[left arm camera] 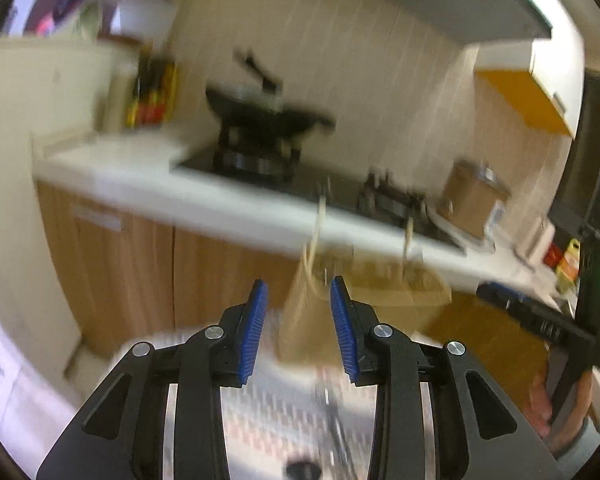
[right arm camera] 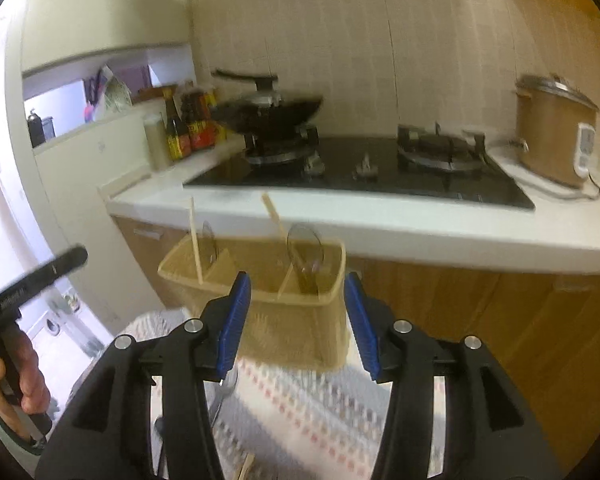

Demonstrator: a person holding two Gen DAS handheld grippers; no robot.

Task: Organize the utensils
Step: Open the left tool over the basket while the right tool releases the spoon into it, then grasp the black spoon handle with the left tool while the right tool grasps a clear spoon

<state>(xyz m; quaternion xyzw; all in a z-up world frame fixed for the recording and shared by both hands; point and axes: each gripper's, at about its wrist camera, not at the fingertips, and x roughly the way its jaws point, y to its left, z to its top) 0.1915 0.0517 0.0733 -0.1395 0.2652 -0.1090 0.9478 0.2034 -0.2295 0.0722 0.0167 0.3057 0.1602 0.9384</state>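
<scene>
Both tongs stand wide and hold nothing over a patterned cloth [right arm camera: 300, 412]. At centre frame in the right wrist view, between the right tongs' [right arm camera: 298, 316] blue pads, sits a beige divided utensil caddy [right arm camera: 296, 320]. A wooden chopstick [right arm camera: 196, 240] rises from its left compartment; a clear spoon [right arm camera: 306, 252] and another stick stand in the right. A metal spoon [right arm camera: 222, 392] lies on the cloth at lower left. The left tongs [left arm camera: 300, 320] face the blurred caddy. Behind, a wok [right arm camera: 268, 114] rests on the gas hob [right arm camera: 360, 168] set in the white worktop [right arm camera: 380, 224], a rice cooker [right arm camera: 552, 136] at right.
</scene>
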